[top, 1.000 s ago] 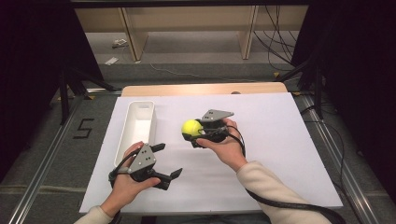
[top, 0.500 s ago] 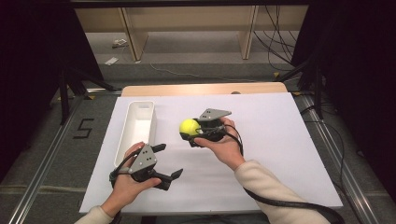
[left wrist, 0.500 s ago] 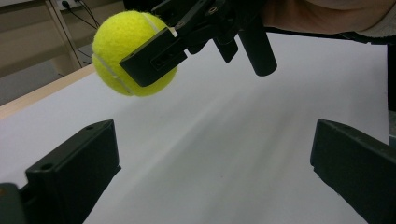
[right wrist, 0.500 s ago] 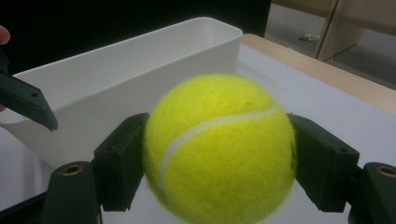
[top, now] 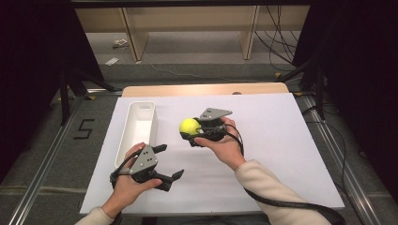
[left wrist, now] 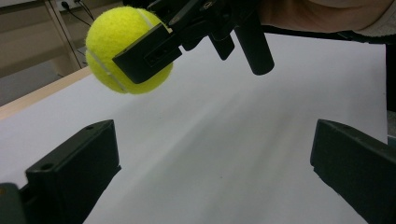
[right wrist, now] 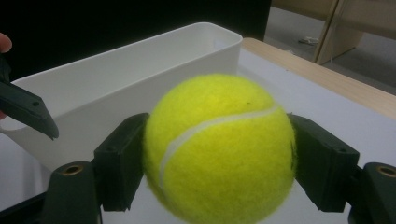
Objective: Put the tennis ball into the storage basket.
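Nearest you, your left gripper point(top: 171, 164) sits low over the front left part of the white sheet-covered table point(top: 281, 140), its two black jaws spread wide with nothing between them. In the left gripper view those jaws stand far apart at the bottom corners, with bare white surface in the gap.

Farther in, near the middle of the table, your right gripper point(top: 190, 136) is clamped on the fuzzy yellow-green tennis ball point(top: 189, 126). In the right gripper view the ball point(right wrist: 219, 149) sits squarely between the two black pads, one pressing on each side, and its white seam curves across the face turned to the camera. The left gripper view shows the ball point(left wrist: 122, 49) held up off the sheet, with one jaw of the right gripper lying across its front. The ball lies ahead of your left gripper and a little to its right, well apart from it.

Beyond the ball in the right gripper view, and just to its left in the high view, stands the long white plastic bin point(top: 141, 123), lengthwise along the left side of the table; the ball is near its wall but not touching it.
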`<state>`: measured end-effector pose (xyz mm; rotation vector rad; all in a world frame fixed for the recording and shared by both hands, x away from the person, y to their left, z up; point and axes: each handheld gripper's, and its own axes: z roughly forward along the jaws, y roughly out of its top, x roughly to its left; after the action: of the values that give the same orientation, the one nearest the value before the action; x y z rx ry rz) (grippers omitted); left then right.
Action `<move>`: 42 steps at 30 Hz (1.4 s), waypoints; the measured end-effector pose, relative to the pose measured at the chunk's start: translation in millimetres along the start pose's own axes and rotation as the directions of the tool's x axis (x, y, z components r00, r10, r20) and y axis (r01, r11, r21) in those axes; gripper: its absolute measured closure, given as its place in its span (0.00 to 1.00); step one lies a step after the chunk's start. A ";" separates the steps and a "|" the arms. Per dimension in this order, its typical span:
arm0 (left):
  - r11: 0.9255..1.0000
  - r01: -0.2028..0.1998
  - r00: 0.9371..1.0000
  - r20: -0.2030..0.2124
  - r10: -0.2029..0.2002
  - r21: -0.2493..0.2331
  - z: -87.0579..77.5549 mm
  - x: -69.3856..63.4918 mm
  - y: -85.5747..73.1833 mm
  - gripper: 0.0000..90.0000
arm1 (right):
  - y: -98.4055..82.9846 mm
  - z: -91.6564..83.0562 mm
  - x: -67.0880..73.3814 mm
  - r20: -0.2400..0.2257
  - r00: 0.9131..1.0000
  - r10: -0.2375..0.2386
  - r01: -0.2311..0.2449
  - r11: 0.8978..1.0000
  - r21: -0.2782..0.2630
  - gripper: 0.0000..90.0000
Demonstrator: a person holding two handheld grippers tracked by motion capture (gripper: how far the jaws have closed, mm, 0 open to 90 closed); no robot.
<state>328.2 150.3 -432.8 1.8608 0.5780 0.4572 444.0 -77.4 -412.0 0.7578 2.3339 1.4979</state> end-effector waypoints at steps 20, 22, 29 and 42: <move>1.000 -0.002 1.000 0.000 0.002 -0.002 -0.2 -0.7 0.4 0.01 | 3.7 3.7 2.3 -0.005 1.000 0.001 -0.001 1.000 0.006 0.29; 1.000 -0.003 1.000 0.001 0.003 -0.002 -0.1 -0.8 0.4 0.01 | 4.3 4.0 2.2 -0.007 1.000 0.001 -0.001 1.000 0.006 0.29; 1.000 -0.004 1.000 0.004 0.004 -0.001 0.1 -1.0 0.4 0.01 | 5.1 5.9 2.2 -0.007 1.000 -0.003 0.003 1.000 0.002 0.29; 1.000 -0.005 1.000 0.005 0.005 -0.001 0.0 -1.2 0.5 0.01 | 9.3 9.4 2.7 -0.009 1.000 -0.009 0.009 1.000 0.005 0.29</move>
<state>327.3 149.4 -432.3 1.8617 0.5699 0.4559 448.9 -65.6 -407.5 0.7416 2.3452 1.4957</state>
